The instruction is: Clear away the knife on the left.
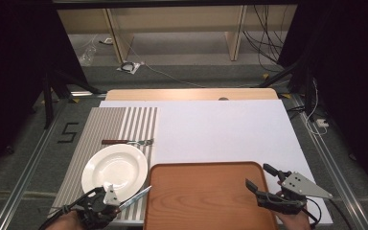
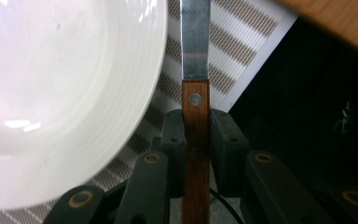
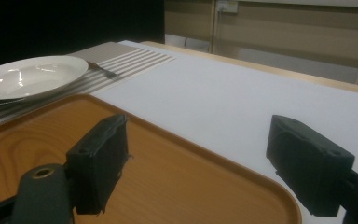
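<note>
A knife with a brown wooden handle [image 2: 196, 140] and a steel blade [image 2: 195, 42] is clamped between my left gripper's [image 2: 196, 126] jaws. In the high view this left gripper [image 1: 111, 201] is at the placemat's near edge, and the knife blade [image 1: 136, 197] points right toward the tray. A white plate [image 1: 115, 167] lies just beyond it on the striped placemat [image 1: 100, 127]. A fork [image 1: 127, 142] with a brown handle lies past the plate. My right gripper [image 1: 257, 176] hangs open over the right end of the wooden tray [image 1: 206, 196], jaws wide apart [image 3: 198, 144] with nothing between them.
A white board [image 1: 220, 129] covers the table's middle and right. The tray's raised rim [image 3: 242, 170] runs under the right gripper. The plate [image 3: 32, 74] and fork [image 3: 100, 69] lie far left in the right gripper view. Floor and cables lie beyond the table's far edge.
</note>
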Demonstrator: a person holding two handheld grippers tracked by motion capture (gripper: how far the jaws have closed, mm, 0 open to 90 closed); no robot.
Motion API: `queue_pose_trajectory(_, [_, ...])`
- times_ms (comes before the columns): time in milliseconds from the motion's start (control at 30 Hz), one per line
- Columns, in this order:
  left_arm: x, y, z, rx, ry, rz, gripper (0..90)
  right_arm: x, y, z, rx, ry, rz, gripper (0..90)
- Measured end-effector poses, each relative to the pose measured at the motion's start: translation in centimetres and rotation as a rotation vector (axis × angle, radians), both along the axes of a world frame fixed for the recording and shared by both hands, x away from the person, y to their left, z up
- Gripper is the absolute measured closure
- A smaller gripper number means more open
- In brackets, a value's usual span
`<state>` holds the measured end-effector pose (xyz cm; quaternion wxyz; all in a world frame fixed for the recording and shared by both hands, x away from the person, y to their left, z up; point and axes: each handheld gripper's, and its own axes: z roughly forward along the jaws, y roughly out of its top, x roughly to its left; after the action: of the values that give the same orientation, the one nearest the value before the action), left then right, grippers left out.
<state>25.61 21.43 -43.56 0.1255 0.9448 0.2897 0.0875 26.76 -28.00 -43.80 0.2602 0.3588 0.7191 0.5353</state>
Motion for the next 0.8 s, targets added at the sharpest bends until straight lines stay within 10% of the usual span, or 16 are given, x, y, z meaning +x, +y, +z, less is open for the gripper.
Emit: queue_pose_trajectory(800, [1.8, -4.4, 0.7, -0.141, -0.057, 0.062, 76.5, 0.0, 0.0, 0.0, -0.004, 0.006, -0.003, 21.7])
